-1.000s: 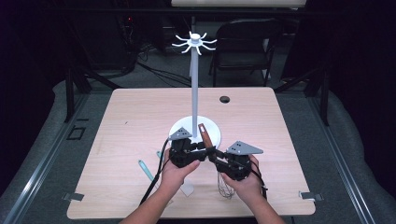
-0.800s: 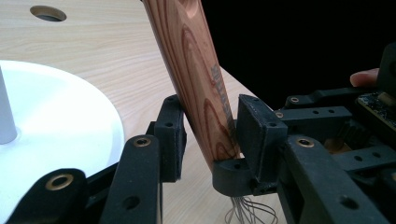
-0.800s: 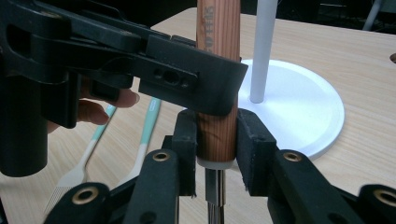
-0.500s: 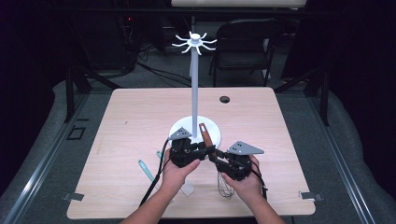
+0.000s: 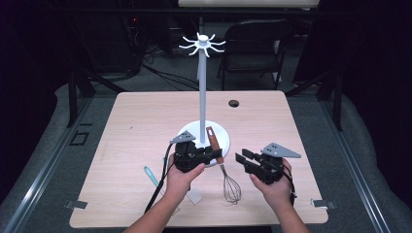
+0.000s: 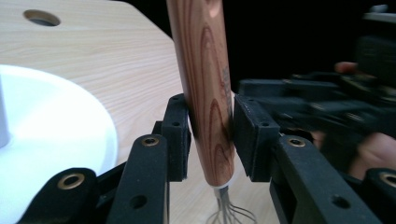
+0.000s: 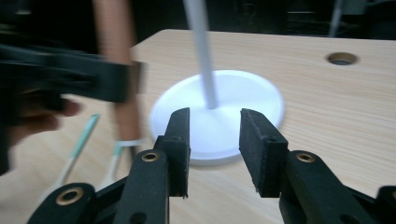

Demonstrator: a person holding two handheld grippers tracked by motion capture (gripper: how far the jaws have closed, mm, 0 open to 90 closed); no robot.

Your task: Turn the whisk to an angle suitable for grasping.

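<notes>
Moved since earlier: the right claw had pulled away sideways from the whisk, its jaws having just been opening with nothing between them; the left claw kept its place, its jaws having just been closing around the wooden handle.
Left claw: clamped on the whisk's handle, pads pressing both sides low down, just above the wire end.
Right claw: apart and empty, well beside the whisk, facing the white stand base.
Whisk: between the left claw's pads, handle tilted up toward the stand, wire loops low, nearer the person than the claw.
Risk, slip: the smooth round handle was gripped near its lower end, so it could likely have pivoted or slid through the pads once lifted.
Risk, knock: the handle's top stood just beside the stand pole; a careless swing could have struck it and rocked the stand.
Risk, hook: the hooks sat high above the claw; a tilted whisk might have missed them.
Table: pale wood table, with a teal-handled utensil beside the left claw and a round hole beyond.
Room: dark, with a folding chair and cables on a grey floor.
</notes>
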